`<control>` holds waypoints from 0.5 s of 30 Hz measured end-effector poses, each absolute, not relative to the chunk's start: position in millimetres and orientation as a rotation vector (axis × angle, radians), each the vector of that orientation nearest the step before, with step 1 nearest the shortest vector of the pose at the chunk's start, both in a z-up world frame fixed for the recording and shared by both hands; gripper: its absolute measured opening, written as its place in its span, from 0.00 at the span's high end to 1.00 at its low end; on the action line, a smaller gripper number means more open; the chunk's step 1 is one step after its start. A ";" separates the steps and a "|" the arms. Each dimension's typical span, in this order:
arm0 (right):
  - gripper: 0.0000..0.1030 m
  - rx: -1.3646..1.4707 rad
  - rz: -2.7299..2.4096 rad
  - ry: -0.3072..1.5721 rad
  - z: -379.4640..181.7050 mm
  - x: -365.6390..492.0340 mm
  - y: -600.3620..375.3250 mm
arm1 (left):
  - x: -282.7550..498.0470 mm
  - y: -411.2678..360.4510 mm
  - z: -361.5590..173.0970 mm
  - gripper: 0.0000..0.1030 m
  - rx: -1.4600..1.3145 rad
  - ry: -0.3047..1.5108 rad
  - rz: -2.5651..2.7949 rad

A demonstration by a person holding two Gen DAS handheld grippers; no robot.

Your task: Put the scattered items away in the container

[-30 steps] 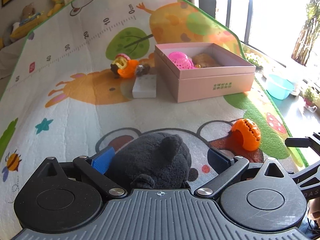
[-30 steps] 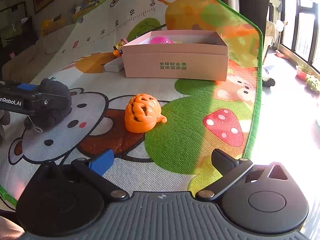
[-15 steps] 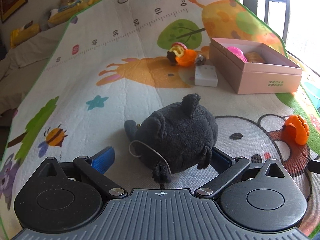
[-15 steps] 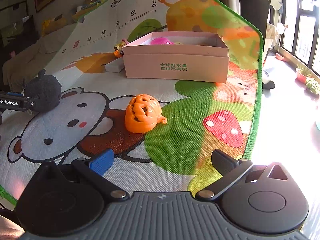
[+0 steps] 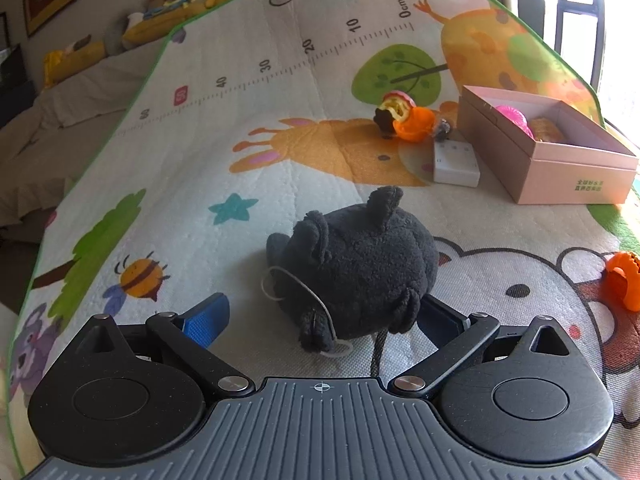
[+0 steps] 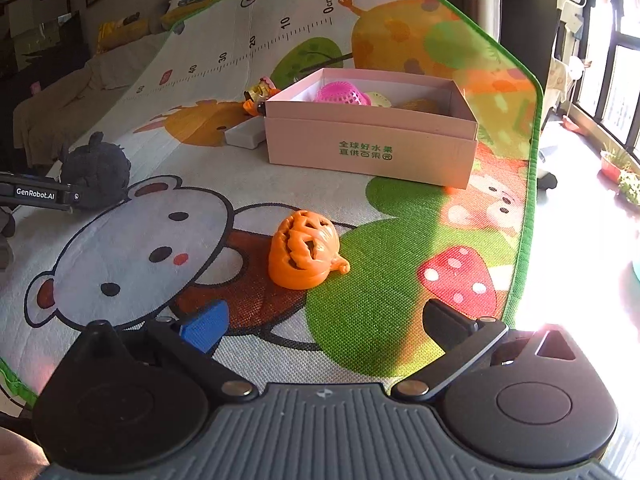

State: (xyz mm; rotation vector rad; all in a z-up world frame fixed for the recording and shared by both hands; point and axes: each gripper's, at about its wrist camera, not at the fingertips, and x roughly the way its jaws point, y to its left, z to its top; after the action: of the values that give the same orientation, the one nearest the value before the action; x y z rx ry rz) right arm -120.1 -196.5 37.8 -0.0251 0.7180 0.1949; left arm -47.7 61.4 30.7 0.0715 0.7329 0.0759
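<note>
A black plush toy [image 5: 360,268] lies on the play mat just ahead of my left gripper [image 5: 322,314]. That gripper is open, and the plush's near end sits between the fingertips, close to the right finger [image 5: 436,318]. The pink box [image 5: 560,172] stands open at the far right and holds a pink ball [image 5: 514,116]. My right gripper [image 6: 324,320] is open and empty above the mat. An orange pumpkin toy [image 6: 304,250] rests a short way in front of it. Beyond the pumpkin is the pink box [image 6: 372,148]. The plush [image 6: 96,168] shows at the far left.
A small white box [image 5: 456,162] and an orange toy figure [image 5: 408,120] lie on the mat beside the pink box's left wall. The pumpkin [image 5: 624,280] is at the right edge. The mat's green border [image 6: 528,200] ends at sunlit floor with potted plants [image 6: 624,176].
The left gripper has drawn back from the plush and swung left. The plush, earlier deep between its fingers, now lies further ahead on the mat. The right gripper has barely moved.
</note>
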 end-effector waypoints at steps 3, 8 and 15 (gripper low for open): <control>0.07 -0.008 0.202 0.707 42.1 -108.6 -192.1 | -45.4 64.5 28.6 0.01 0.073 0.739 0.081; 0.21 0.027 0.201 0.753 35.4 -83.8 -187.4 | -41.7 68.7 26.1 0.01 0.080 0.745 0.087; 0.49 -0.064 0.194 0.730 30.1 -81.0 -172.8 | -45.3 76.6 33.2 0.01 0.044 0.731 0.027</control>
State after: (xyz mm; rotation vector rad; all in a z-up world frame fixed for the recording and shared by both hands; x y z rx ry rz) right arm -81.0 -172.8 30.1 -0.0637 0.7304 0.1941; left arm -45.3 76.6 33.2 0.0445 0.7308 0.0268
